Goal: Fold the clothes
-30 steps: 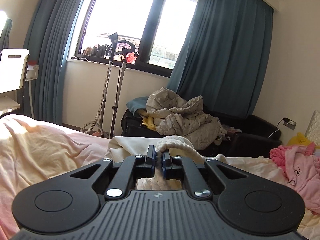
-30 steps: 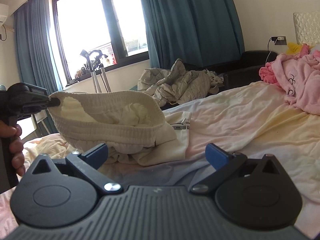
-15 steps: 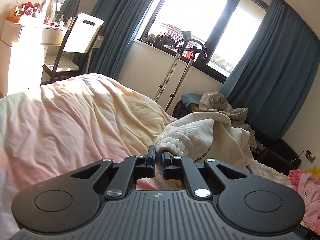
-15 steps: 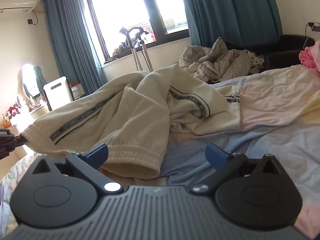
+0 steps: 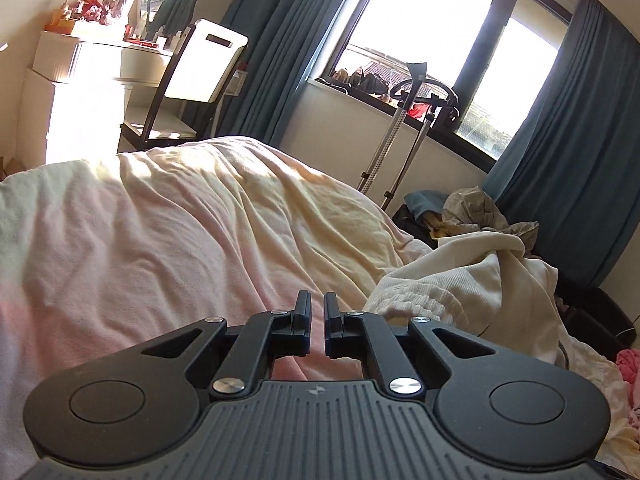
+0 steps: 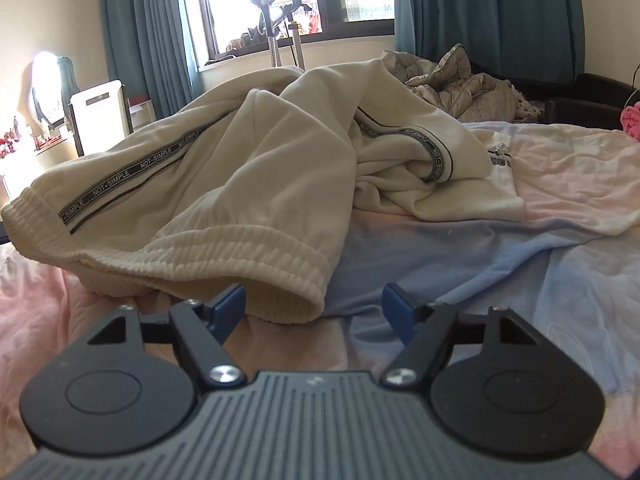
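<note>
Cream jogging trousers [image 6: 280,152] with a dark lettered side stripe lie crumpled on the pink and blue bedspread [image 6: 520,280]. Their ribbed waistband [image 6: 224,248] faces me. My right gripper [image 6: 314,306] is low over the bed with its jaws closing. The waistband's near corner sits between the blue pads, which do not press on it. In the left wrist view the trousers [image 5: 472,276] lie just right of my left gripper [image 5: 317,312]. That gripper is shut, with only bedspread [image 5: 200,240] showing in the narrow slit.
A chair [image 5: 200,68] and a white dresser stand beyond the bed's far left. A garment steamer stand [image 5: 404,128] is under the window. A beige quilt [image 6: 460,84] is heaped on a dark sofa [image 6: 580,96]. A pink garment [image 6: 632,118] lies at the right.
The left gripper swung left and down; the waistband it held up now lies beside it, not between its fingers. The trousers dropped onto the bed. The right gripper neared the waistband and its jaws narrowed.
</note>
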The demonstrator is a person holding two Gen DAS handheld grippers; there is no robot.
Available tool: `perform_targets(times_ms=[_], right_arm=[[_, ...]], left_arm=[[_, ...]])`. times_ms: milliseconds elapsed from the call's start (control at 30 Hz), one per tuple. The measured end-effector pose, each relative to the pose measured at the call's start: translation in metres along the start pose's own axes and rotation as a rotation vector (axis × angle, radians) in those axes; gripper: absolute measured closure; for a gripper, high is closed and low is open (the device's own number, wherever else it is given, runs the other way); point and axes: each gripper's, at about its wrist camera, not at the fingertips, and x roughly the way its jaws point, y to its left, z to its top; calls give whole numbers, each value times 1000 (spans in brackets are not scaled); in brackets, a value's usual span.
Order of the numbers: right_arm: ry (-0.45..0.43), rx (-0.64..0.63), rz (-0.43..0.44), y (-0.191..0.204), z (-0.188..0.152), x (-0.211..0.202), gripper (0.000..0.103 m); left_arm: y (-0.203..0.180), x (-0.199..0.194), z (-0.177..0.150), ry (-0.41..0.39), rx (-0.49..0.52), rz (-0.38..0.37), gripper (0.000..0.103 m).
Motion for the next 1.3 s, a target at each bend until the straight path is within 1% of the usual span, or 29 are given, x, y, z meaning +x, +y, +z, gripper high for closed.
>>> perform_targets(times_ms=[33, 100, 133, 167, 200, 233, 267, 367, 433, 500, 600, 700, 800, 867, 967, 1000, 1033, 1100, 1167, 1200, 1300], right_arm=[[-1, 0, 6, 0, 1, 4, 42], [-1, -5, 10, 2, 2, 13, 48], [5, -12, 3, 3, 2, 17, 60], [17, -16, 0, 3, 1, 22, 67], [29, -17, -1, 4, -1, 25, 70], [39, -16, 0, 4, -2, 28, 81], [44, -13, -7, 3, -4, 30, 88], [13, 38, -8, -3, -1, 23, 95], [-42, 26, -38, 1, 8, 8, 96], [-125, -22, -63, 12, 18, -13, 97], [-227, -80, -61, 30, 29, -46, 97], [-296, -108, -56, 42, 34, -82, 97], [-327, -123, -44, 48, 34, -117, 97], [-316, -128, -33, 51, 31, -135, 97], [-245, -143, -59, 56, 20, -144, 97], [-208, -133, -74, 55, 15, -141, 97], [-166, -113, -87, 52, 8, -135, 97], [-82, -64, -109, 42, -4, -119, 96], [-5, 4, -131, 28, -16, -101, 96], [19, 43, -135, 22, -19, -94, 96], [38, 149, -117, 8, -27, -85, 97]], left_arm=[[1, 4, -1, 8, -3, 2, 96], [-1, 8, -3, 19, 19, 12, 96], [-3, 9, -4, 21, 32, 13, 96], [-4, 8, -6, 21, 43, 13, 96], [-6, 7, -7, 20, 54, 9, 96], [-8, 6, -8, 16, 65, 9, 95], [-11, 4, -8, 13, 76, 12, 95], [-14, -1, -9, 13, 81, 9, 95], [-15, -3, -9, 21, 88, -2, 94], [-14, -8, -10, 22, 76, -19, 94], [-16, -17, -13, 31, 64, -44, 94], [-23, -29, -14, 17, 111, -60, 94], [-28, -40, -14, 7, 148, -79, 94], [-30, -46, -15, 7, 171, -87, 94], [-33, -54, -18, 15, 198, -104, 92], [-34, -56, -19, 20, 204, -110, 85], [-34, -57, -20, 22, 211, -113, 74], [-36, -57, -22, 24, 230, -116, 64], [-39, -57, -24, 29, 253, -115, 64], [-41, -55, -25, 34, 269, -106, 64], [-42, -49, -29, 56, 301, -91, 64]])
